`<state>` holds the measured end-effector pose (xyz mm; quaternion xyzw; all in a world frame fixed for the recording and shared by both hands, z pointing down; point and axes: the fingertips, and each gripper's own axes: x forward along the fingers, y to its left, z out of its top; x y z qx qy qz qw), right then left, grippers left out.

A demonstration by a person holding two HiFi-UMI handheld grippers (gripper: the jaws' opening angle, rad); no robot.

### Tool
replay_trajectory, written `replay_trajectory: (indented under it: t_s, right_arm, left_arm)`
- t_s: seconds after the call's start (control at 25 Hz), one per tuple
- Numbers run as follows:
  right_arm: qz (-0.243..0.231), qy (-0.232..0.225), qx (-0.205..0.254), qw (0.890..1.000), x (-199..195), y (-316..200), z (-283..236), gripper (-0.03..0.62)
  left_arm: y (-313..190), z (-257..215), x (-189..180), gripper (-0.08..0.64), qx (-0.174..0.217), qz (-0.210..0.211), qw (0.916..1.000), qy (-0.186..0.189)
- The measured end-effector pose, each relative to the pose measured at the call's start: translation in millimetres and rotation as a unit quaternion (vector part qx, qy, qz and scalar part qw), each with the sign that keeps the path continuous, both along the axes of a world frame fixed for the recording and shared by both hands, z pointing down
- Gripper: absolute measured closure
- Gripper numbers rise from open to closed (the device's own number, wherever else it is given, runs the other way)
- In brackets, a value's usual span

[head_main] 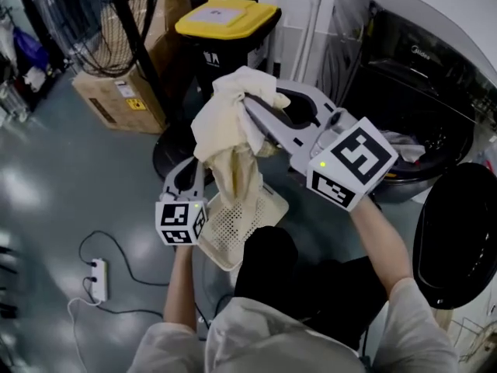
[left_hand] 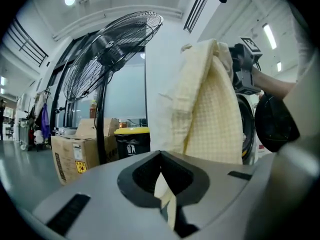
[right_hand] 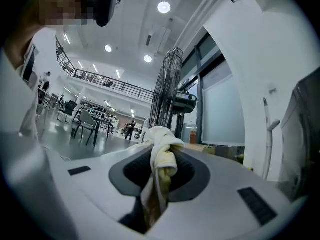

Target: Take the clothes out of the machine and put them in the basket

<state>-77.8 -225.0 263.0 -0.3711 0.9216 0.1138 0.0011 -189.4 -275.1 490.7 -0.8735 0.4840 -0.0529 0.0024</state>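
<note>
A cream waffle-weave cloth [head_main: 225, 130] hangs in the air in front of the open washing machine [head_main: 419, 92]. My right gripper [head_main: 252, 109] is shut on its bunched top, which sits between the jaws in the right gripper view [right_hand: 160, 159]. My left gripper [head_main: 202, 169], lower and to the left, is shut on a thin edge of the same cloth [left_hand: 167, 204], and the rest of it hangs ahead [left_hand: 210, 109]. A cream perforated basket [head_main: 245, 224] stands on the floor right under the cloth. More laundry [head_main: 404, 146] lies in the drum.
The machine's round black door [head_main: 458, 231] hangs open at the right. Behind the basket stand a black bin with a yellow lid [head_main: 225, 22], a cardboard box [head_main: 116, 95] and a floor fan [head_main: 93, 22]. A power strip [head_main: 97, 278] with cables lies on the grey floor at the left.
</note>
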Motion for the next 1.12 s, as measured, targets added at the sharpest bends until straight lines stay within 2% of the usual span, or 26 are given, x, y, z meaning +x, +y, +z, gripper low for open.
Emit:
replay_trajectory:
  t_s: [0.24, 0.56, 0.92, 1.12]
  right_arm:
    - [-0.002, 0.013, -0.060, 0.998, -3.4, -9.9, 71.9, 0.509]
    - [-0.001, 0.023, -0.152, 0.988, -6.7, -26.9, 182.2, 0.509]
    - [0.011, 0.029, -0.248, 0.968, 0.4, -27.2, 306.1, 0.508]
    - [0.020, 0.076, -0.299, 0.951, -2.2, -28.5, 392.7, 0.508]
  left_arm:
    - [3.4, 26.2, -7.2, 0.541, -0.020, -0.003, 0.9998, 0.001]
    - [8.4, 54.1, -1.6, 0.541, -0.044, 0.000, 0.9990, -0.006]
    - [5.7, 69.4, -5.1, 0.541, -0.050, -0.004, 0.9987, 0.002]
    - [9.4, 82.6, -4.9, 0.541, -0.062, -0.007, 0.9981, 0.000]
